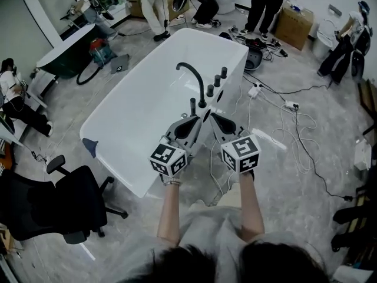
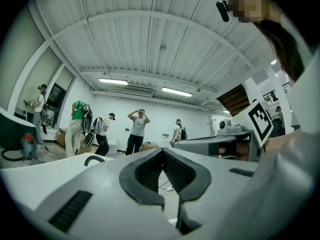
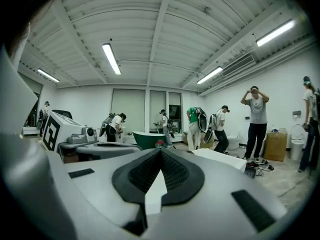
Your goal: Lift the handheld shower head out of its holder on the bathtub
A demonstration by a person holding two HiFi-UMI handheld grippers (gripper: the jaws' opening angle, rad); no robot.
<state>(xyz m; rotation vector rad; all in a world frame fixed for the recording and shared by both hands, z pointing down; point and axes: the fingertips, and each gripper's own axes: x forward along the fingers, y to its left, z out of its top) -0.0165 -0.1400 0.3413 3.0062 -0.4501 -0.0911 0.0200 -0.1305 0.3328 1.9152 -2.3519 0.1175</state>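
The white bathtub (image 1: 135,111) fills the middle of the head view. On its right rim stand a curved black faucet (image 1: 192,76), three black knobs (image 1: 217,81) and a slim black handheld shower head (image 1: 192,106) upright in its holder. My left gripper (image 1: 197,120) is shut and empty, its tip just below the shower head and apart from it. Beside it on the right, my right gripper (image 1: 215,118) is also shut and empty. In the left gripper view the jaws (image 2: 161,153) meet, with the faucet's arc (image 2: 94,159) ahead on the left. In the right gripper view the jaws (image 3: 161,153) are closed too.
A black office chair (image 1: 56,208) stands at the left near the tub's near end. White and black cables (image 1: 291,128) lie on the floor to the right. Several people, a green tub (image 1: 70,58) and a cardboard box (image 1: 293,25) are at the back.
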